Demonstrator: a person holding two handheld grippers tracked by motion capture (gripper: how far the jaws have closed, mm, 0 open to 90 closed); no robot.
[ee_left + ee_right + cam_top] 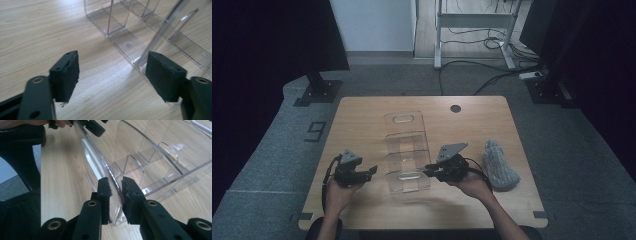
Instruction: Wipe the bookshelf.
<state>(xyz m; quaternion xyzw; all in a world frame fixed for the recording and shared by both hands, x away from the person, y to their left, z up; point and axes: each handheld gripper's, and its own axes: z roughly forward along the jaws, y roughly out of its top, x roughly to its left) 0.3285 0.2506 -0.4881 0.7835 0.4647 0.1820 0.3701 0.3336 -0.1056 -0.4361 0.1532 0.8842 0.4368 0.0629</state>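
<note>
Your right gripper [115, 185] pinches the clear organizer's [407, 150] near end wall, mid-tabletop toward the near edge. Your left gripper [112, 72] gapes empty beside it. Next, probably clamp the left corner, then lift evenly.

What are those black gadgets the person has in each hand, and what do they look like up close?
They are hand-held grippers. The left gripper and right gripper are black, each topped by a grey three-cornered plate and trailing a black cable. Up close, each ends in two black arms with round screw holes and blocky dark pads, the edges slightly frayed. The forearms are bare, with no sleeves in sight.
</note>
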